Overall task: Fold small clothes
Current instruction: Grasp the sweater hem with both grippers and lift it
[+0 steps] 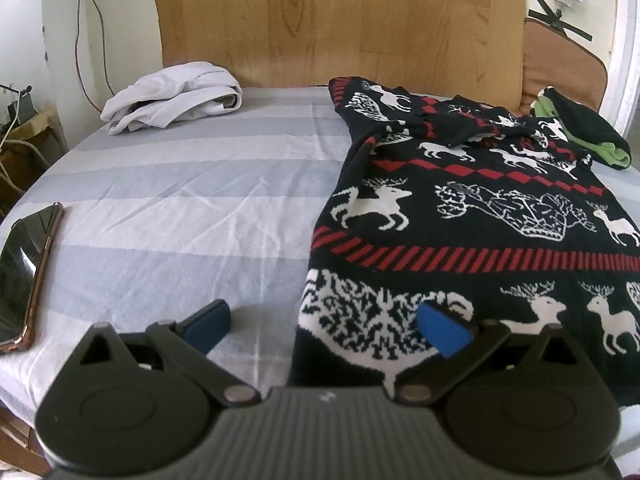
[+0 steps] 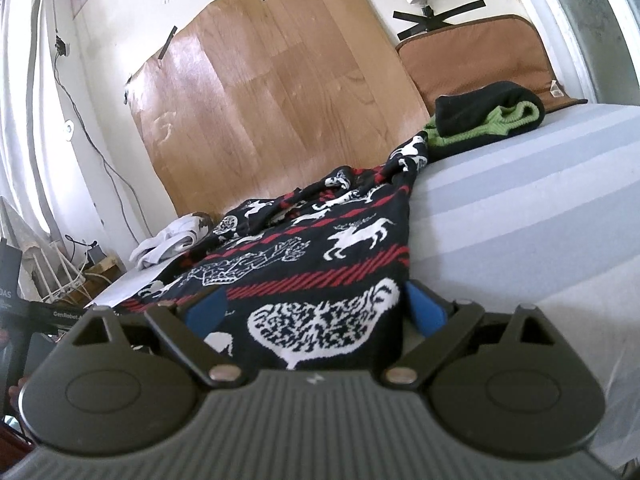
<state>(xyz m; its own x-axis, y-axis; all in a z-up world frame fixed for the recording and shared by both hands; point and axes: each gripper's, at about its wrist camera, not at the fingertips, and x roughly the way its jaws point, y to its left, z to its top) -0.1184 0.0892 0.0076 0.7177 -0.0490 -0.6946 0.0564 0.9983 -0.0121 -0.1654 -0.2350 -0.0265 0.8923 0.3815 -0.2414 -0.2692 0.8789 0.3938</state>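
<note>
A black knitted sweater [image 1: 460,220] with white reindeer and red stripes lies spread on a bed with a grey-and-white striped sheet [image 1: 180,200]. The left gripper [image 1: 326,326] hovers over the sweater's near edge, jaws spread wide, one blue pad over the sheet, the other over the knit, grasping nothing. The right gripper [image 2: 316,310] sits low at the sweater's near hem, jaws released, fabric lying between the pads but not pinched. Beyond the sweater lies a black-and-green garment [image 2: 488,120]; to its other side, crumpled white clothing [image 1: 172,98] and a phone [image 1: 24,272].
</note>
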